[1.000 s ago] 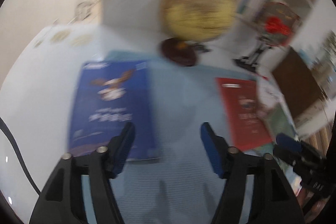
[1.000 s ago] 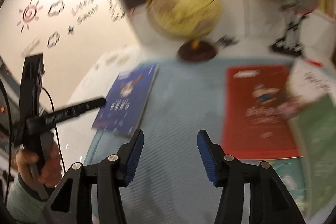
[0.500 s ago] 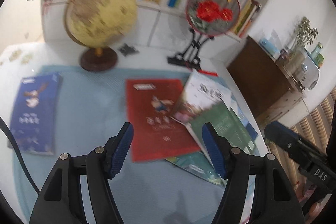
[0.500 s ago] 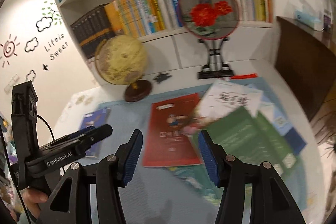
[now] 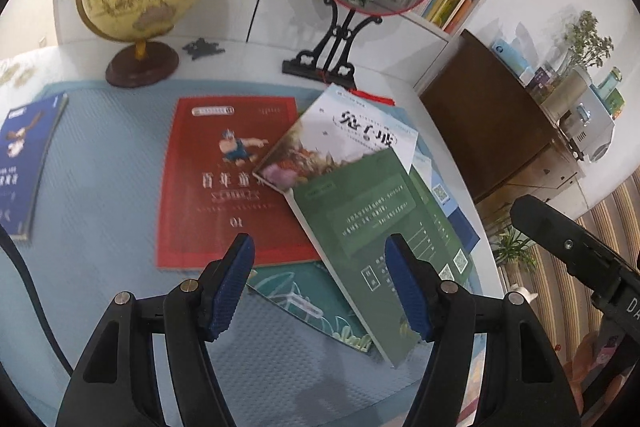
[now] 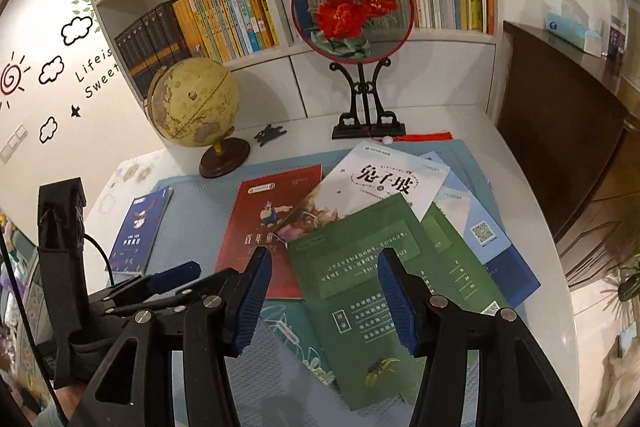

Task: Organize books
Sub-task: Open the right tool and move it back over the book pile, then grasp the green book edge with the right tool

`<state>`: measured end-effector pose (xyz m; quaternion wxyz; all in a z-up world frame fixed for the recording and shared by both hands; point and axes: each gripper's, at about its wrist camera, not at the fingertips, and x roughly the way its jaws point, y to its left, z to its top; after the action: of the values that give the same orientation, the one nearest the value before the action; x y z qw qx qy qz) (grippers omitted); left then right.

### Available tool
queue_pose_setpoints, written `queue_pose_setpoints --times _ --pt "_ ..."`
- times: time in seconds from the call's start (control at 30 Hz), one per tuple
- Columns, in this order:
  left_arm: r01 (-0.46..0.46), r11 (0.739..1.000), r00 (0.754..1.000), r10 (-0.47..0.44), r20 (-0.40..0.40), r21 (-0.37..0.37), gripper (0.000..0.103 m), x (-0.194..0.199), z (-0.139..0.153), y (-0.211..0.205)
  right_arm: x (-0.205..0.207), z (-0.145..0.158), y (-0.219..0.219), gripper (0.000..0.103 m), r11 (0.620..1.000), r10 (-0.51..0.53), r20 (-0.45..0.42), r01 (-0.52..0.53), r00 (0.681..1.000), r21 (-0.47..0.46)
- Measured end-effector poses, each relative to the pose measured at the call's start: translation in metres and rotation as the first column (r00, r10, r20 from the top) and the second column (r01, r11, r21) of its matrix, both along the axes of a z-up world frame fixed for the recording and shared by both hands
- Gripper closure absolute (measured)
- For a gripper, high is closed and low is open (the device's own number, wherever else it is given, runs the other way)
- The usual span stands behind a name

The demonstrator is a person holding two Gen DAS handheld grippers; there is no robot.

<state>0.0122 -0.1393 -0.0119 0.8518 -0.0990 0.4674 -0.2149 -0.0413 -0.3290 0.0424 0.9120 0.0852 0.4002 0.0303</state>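
Several books lie in a loose overlapping pile on a blue mat (image 5: 100, 163). A red book (image 5: 216, 187) lies flat; a white book (image 5: 352, 139) and a green book (image 5: 372, 227) overlap it, with a teal book (image 5: 304, 295) under them. A dark blue book (image 5: 24, 163) lies apart at the left. My left gripper (image 5: 320, 287) is open and empty above the pile's near edge. My right gripper (image 6: 324, 299) is open and empty over the green book (image 6: 360, 279). The red book (image 6: 260, 219) and dark blue book (image 6: 138, 231) also show in the right wrist view.
A globe (image 6: 192, 107) and a round flower fan on a black stand (image 6: 352, 15) stand at the back of the table. Behind them is a bookshelf (image 6: 240, 7) full of books. A dark wooden cabinet (image 6: 560, 131) stands at the right. A light blue book (image 6: 480, 227) lies under the pile.
Both grippers have swung right from the dark blue book toward the pile of overlapping books. Both have stayed open and empty.
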Motion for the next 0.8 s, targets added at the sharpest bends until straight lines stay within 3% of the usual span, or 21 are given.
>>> queue_pose_setpoints --times 0.47,0.8 --pt "-0.022 1.000 0.996 0.022 -0.084 -0.002 0.037 -0.008 -0.038 -0.040 0.009 -0.047 -0.044 0.050 0.999 0.045 -0.106 -0.042 0.993 0.027" --pt "-0.031 0.999 0.993 0.033 -0.112 0.018 0.039 -0.010 -0.055 -0.064 0.020 -0.107 -0.096 0.050 1.000 0.001 -0.221 -0.001 0.975 -0.001"
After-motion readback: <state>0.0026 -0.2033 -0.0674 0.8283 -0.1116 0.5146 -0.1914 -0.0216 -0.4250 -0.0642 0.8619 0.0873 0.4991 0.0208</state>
